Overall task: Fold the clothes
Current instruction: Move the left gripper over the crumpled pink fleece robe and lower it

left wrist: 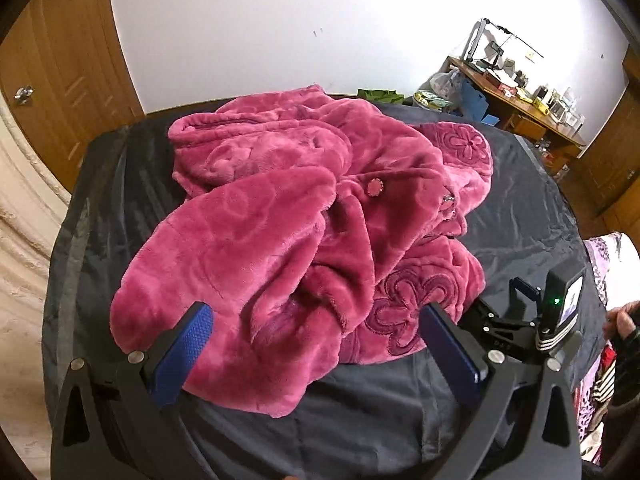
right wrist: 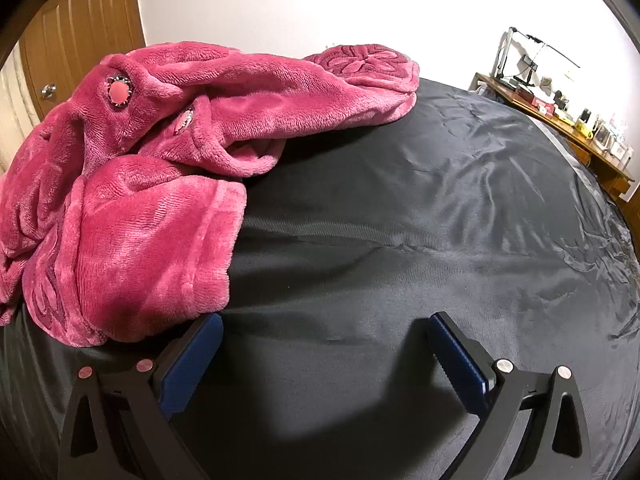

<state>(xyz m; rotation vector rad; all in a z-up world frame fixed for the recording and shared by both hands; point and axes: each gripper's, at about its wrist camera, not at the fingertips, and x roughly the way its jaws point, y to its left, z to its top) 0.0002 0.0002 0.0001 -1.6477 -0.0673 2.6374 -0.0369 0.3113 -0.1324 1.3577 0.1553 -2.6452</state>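
- L gripper (left wrist: 316, 320): jaws spread wide, nothing between the pads; tips hover over the near hem of the pink fleece robe (left wrist: 304, 232), which fills the view straight ahead.
- R gripper (right wrist: 324, 332): jaws also wide apart & empty; its left fingertip (right wrist: 208, 328) sits just beside the robe's near-right corner, touching or not I can't tell. The rest of its gap looks onto bare black sheet (right wrist: 420, 220).
- Robe lies crumpled in a heap, unfolded, on the sheet; bulk is left of the R gripper, dead ahead of the L one. So L is nearer the mass, R nearer the edge.
- Long axis: prob. runs away from the grippers & slightly right, out to the flower-embroidered cuff (right wrist: 364, 64) at the far end; hard to be sure w/ this bunching.
- Buttons (right wrist: 119, 92) face up mid-heap, so the front looks topmost.
- Open room: wide stretch of sheet right of the robe, good for spreading flat; less margin on its left side.
- Far beyond the robe: cluttered wooden desk (left wrist: 516, 92), wooden door (left wrist: 52, 76) at far left; neither near the work.
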